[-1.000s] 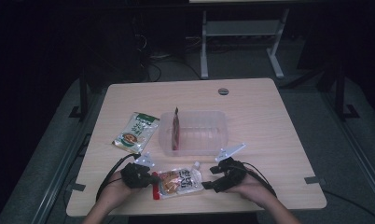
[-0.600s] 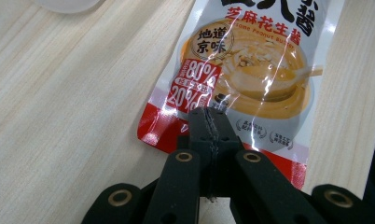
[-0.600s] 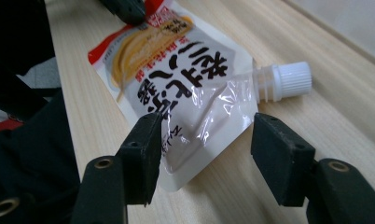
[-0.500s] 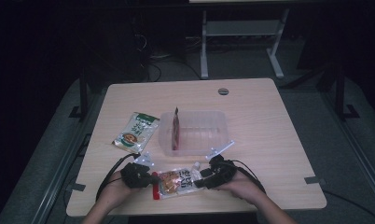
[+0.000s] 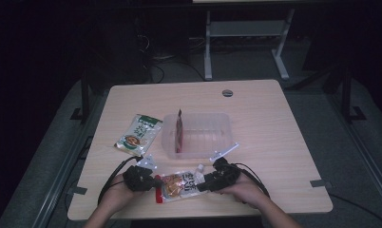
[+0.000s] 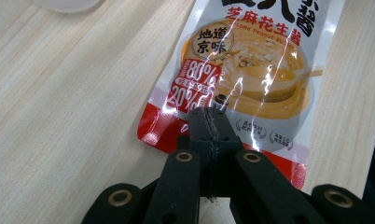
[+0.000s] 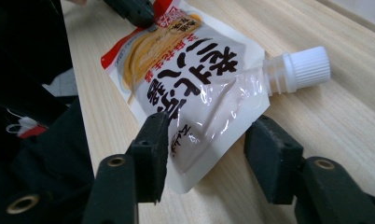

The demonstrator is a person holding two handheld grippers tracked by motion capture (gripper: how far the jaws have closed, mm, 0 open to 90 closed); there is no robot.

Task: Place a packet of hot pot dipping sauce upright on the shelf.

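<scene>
Lying flat near the bottom centre of the high view, the sauce pouch (image 5: 179, 185) rests on the table (image 5: 274, 123), its long axis running left to right, red bottom seam to the left, white cap (image 7: 301, 68) to the right. Left gripper (image 5: 140, 178): jaws closed tight on the red seam edge, seen clearly in the left gripper view (image 6: 209, 128). Right gripper (image 5: 216, 179): jaws apart, straddling the clear upper corner of the pouch just below the cap, not yet pinching (image 7: 206, 154). Judgement: both hands are at the pouch's ends; the right needs only to close. Beyond, mid-frame, a clear plastic bin (image 5: 217, 142) holds one upright red packet (image 5: 179, 130); a green packet (image 5: 138, 134) lies to its left.
</scene>
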